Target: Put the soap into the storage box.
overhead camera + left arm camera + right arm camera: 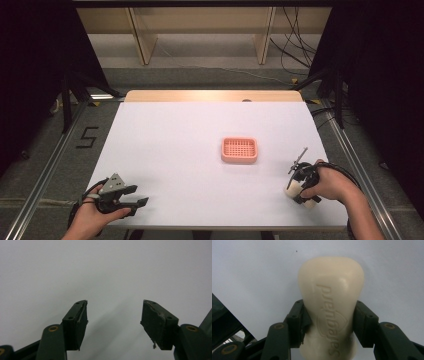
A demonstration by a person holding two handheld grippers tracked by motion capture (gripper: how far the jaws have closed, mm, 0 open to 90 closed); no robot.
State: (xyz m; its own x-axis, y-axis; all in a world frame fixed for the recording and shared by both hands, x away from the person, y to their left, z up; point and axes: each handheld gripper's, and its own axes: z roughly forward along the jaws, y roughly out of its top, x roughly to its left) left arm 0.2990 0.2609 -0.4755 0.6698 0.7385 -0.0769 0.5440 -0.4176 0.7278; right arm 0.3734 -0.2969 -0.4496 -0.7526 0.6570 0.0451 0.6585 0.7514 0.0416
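1. The right gripper (329, 322) is clamped on a cream bar of soap (331, 302): in the right gripper view its two black jaws press the bar's long sides, and the rounded end juts out past the jaw tips over the white table (249, 270).
2. Raised lettering runs along the soap's upper face (it reads upside down from this gripper's camera).
3. In the high view the right gripper (300, 187) sits in the person's right hand (332, 186) near the table's near right corner, with pale soap (292, 188) showing at its lower end.
4. A pink slotted soap dish (239, 150) lies on the table (175, 140), ahead of the right gripper and to its left, well apart from it.
5. The left gripper (115, 322) stands wide open with nothing between its jaws, only bare tabletop (105, 270) beyond them.
6. In the high view the left gripper (131, 199) rests in the left hand (95, 212) at the near left edge, far from both the dish and the right gripper.
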